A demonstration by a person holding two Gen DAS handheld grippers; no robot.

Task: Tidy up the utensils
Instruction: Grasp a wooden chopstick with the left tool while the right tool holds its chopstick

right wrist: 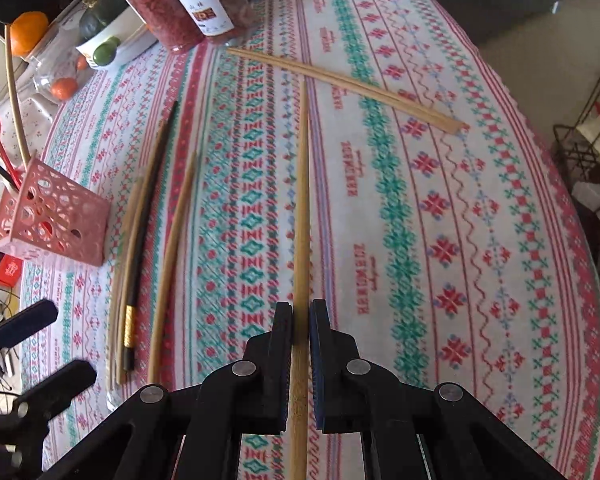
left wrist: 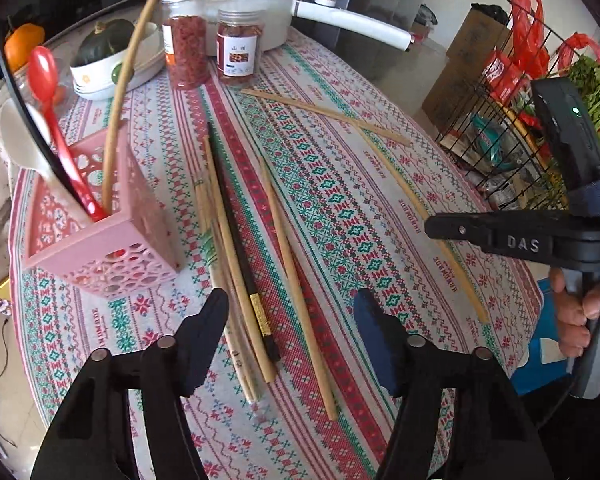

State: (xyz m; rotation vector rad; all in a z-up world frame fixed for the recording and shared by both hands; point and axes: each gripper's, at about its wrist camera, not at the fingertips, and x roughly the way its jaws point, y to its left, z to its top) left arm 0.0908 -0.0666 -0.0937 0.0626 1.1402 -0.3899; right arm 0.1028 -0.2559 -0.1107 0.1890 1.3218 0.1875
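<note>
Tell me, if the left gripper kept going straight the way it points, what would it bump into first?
Probably the bunch of chopsticks lying on the tablecloth: they run right between the open left gripper. Depth is hard to judge.

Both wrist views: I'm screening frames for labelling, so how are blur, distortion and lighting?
Left wrist: strong fisheye bending, dark corners, pink holder slightly smeared, daylight even. Right wrist: same curvature, tablecloth soft, held chopstick clear; no harsh glare.

Two wrist cams, both angled steeply down over the table

Both sit close above the patterned tablecloth, sharing the pink utensil holder, loose chopsticks and jars.
</note>
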